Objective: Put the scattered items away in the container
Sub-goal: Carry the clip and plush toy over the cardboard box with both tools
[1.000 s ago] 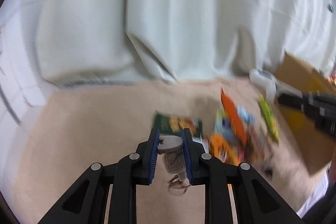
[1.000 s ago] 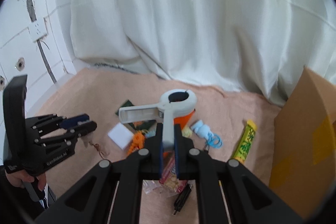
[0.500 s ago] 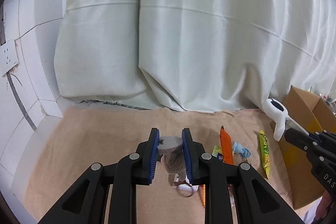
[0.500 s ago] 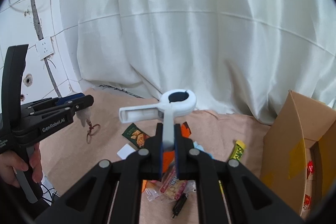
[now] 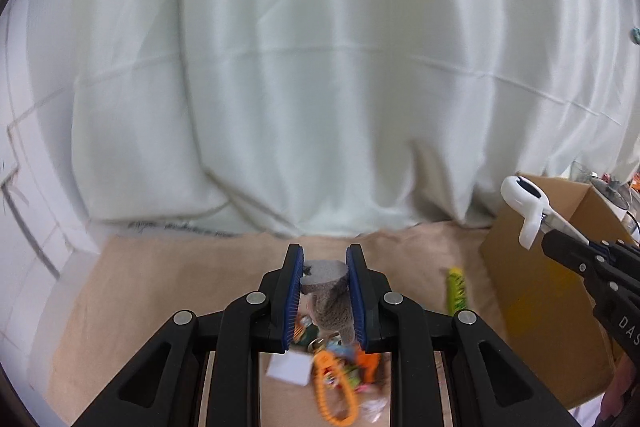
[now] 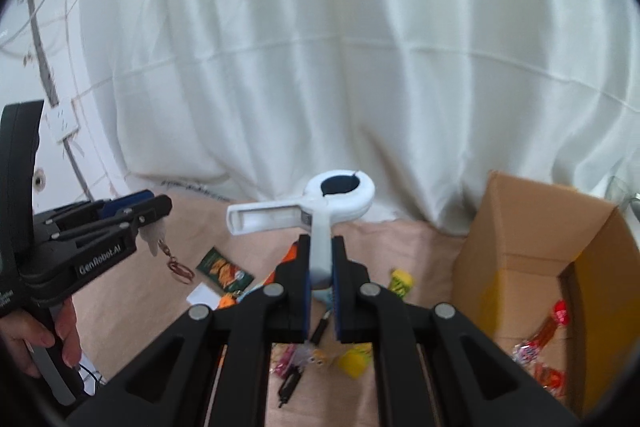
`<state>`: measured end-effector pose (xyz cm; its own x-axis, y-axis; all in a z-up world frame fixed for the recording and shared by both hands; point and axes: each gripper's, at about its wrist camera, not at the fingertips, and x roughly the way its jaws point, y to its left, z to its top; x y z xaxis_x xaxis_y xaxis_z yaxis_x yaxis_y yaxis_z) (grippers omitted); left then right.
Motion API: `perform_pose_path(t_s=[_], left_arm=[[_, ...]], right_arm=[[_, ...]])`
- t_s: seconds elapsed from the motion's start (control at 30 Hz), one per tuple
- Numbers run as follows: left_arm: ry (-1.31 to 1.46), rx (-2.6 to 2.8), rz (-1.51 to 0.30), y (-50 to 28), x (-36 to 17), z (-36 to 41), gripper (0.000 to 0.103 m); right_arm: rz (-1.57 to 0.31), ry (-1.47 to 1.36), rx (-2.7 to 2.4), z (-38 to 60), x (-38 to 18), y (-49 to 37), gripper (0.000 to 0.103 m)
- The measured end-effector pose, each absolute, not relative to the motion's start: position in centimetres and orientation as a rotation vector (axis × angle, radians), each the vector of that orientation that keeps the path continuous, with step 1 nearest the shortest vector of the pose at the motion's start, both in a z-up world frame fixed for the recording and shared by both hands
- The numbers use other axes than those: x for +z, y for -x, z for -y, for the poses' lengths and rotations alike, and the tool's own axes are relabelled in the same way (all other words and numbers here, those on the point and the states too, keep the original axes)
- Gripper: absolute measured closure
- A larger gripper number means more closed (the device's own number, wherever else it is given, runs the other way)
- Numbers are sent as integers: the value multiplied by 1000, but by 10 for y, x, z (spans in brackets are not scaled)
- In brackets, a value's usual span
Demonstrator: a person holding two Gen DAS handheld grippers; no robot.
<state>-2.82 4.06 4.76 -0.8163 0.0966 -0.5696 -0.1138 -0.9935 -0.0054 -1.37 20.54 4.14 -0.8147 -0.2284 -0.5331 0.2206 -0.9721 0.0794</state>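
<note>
My left gripper [image 5: 323, 259] is shut on a grey plush keychain [image 5: 330, 297] and holds it above the beige cloth; its ring [image 6: 178, 266] dangles below the gripper in the right wrist view. My right gripper [image 6: 320, 247] is shut on one handle of a white spring clamp [image 6: 316, 207] and holds it up in the air. The clamp also shows in the left wrist view [image 5: 524, 205], in front of the open cardboard box [image 5: 540, 291]. The box [image 6: 520, 251] stands at the right with several wrapped snacks [image 6: 540, 351] inside.
Scattered items lie on the cloth below both grippers: a green snack packet [image 6: 224, 267], a white card [image 6: 202, 295], a yellow-green bar [image 5: 456, 287], an orange bead chain [image 5: 332, 391], a black clip [image 6: 290, 383]. A white curtain [image 5: 320, 87] hangs behind. A white wall is at left.
Both grippers have risen and shifted right toward the box, each keeping its item. The box now shows larger and its inside is more visible in the right wrist view.
</note>
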Motion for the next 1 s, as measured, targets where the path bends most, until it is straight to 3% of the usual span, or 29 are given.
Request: perform_pose_path(t_s=[0.5,1.0], left_arm=[[726,2719,-122,35,112,-184,80],[811,2448,-178,38,84,-323,80]], right_arm=[[167,-714,-3012,-324,78,-15,92],[246,-980,-3103,-412,39,-35,92]])
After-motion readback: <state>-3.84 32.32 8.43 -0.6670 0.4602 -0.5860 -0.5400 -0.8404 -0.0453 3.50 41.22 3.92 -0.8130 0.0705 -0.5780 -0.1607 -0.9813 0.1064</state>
